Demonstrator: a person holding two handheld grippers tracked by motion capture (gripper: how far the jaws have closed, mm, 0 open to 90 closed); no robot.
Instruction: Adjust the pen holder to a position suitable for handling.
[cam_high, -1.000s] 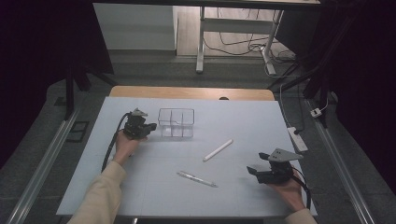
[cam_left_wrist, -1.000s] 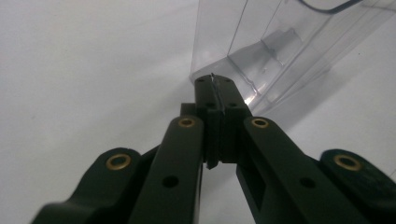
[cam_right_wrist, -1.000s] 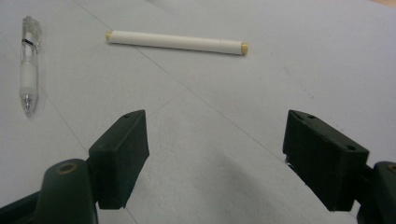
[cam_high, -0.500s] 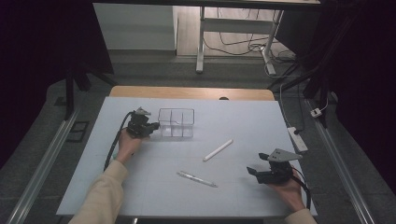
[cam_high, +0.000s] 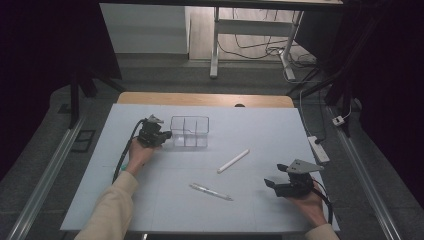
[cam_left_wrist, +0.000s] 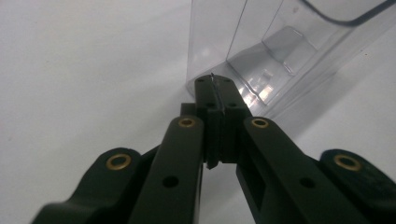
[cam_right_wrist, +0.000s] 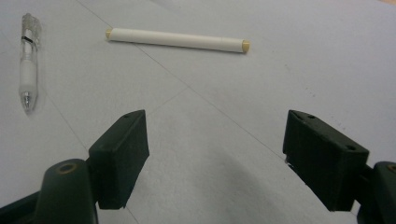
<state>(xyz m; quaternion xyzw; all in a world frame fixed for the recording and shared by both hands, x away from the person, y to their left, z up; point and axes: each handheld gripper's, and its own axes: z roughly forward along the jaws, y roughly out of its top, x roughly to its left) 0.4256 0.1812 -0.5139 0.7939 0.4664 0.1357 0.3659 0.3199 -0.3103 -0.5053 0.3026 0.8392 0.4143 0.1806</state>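
Observation:
A clear divided box (cam_high: 190, 131) stands on the white table (cam_high: 260, 130) at the back left. My left gripper (cam_high: 162, 135) lies just left of it, jaws shut, tips against the box's near corner (cam_left_wrist: 233, 56). A thin sliver shows between the pads (cam_left_wrist: 205, 88); I cannot tell whether it is the box's wall. My right gripper (cam_high: 272, 184) rests at the front right, open, with nothing between its fingers (cam_right_wrist: 119, 154). A white marker (cam_high: 233, 161) (cam_right_wrist: 177, 39) lies mid-table. A clear pen (cam_high: 211, 191) (cam_right_wrist: 28, 60) lies nearer the front.
A brown wooden strip (cam_high: 205, 99) runs along the table's far edge. A white power strip (cam_high: 320, 149) lies off the right edge. Bare table surface stretches between the two grippers and around both pens.
My left gripper has crept a little to the right, up to the box's side. The right gripper, the box and both pens lie where they were.

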